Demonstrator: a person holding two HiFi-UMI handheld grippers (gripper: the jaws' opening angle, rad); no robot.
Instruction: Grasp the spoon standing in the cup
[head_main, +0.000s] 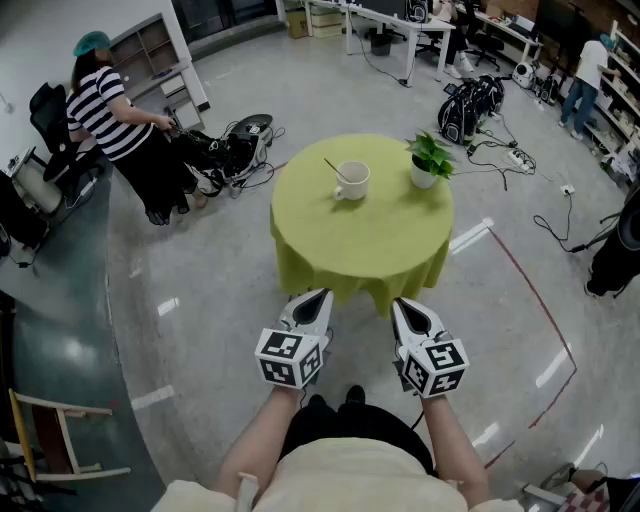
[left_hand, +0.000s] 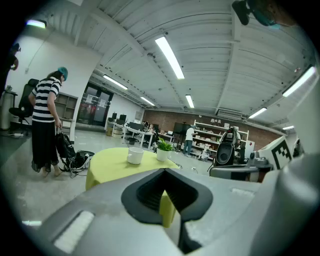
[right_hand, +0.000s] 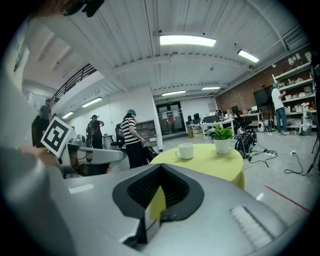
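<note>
The spoon (head_main: 334, 169) is found standing in the white cup (head_main: 352, 181), its handle leaned up and away toward the cup's left side in the head view. The cup is set on the far-left part of a round table (head_main: 380, 250) covered in a yellow-green cloth, with a small potted plant (head_main: 431, 160) well apart to its right. The task is judged to be at the approach step: nothing has yet been grasped. The left gripper (head_main: 318, 296) and the right gripper (head_main: 403, 305) are held side by side before the near edge of the table, well short of the cup. Both sets of jaws are seen closed together, with nothing held. For the next move, one gripper must be carried forward over the cloth, its jaws parted and aligned either side of the handle. No brand or legible writing is visible; only the black-and-white pattern on each marker cube (head_main: 291, 357) can be made out.
</note>
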